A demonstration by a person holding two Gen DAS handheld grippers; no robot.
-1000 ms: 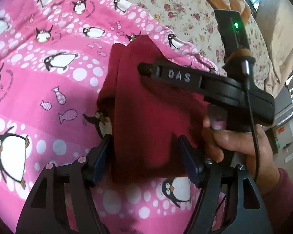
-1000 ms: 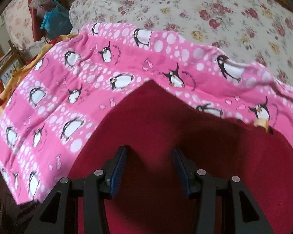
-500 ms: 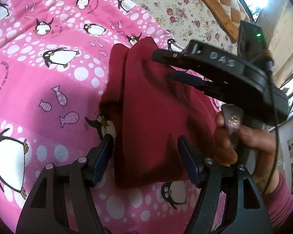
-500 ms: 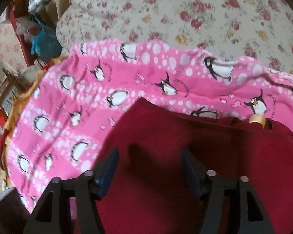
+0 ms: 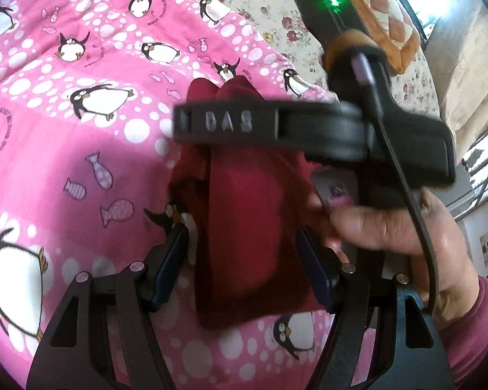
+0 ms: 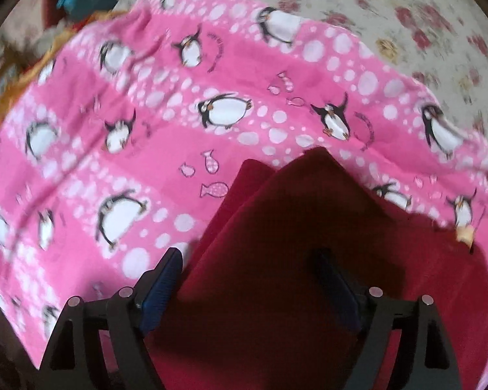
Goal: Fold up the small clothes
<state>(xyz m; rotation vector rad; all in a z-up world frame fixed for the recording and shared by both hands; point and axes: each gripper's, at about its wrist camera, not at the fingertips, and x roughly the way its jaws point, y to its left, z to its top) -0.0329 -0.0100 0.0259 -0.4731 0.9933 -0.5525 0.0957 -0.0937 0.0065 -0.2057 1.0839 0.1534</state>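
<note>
Claws (image 5: 244,269) (image 6: 253,289) agape over red garment (image 5: 244,227)

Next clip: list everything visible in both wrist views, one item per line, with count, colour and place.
red garment: one, dark red, folded, lying on the penguin blanket between both grippers' fingers.
penguin blanket: one, pink with white dots, spread over the floral bedspread.
floral bedspread: one, cream with red roses, beyond the blanket.
checked cushion: one, orange and cream, far right.
left gripper: black, open, straddling the garment.
right gripper: black, open over the garment.
right hand: one, holding the right gripper's handle.
</note>
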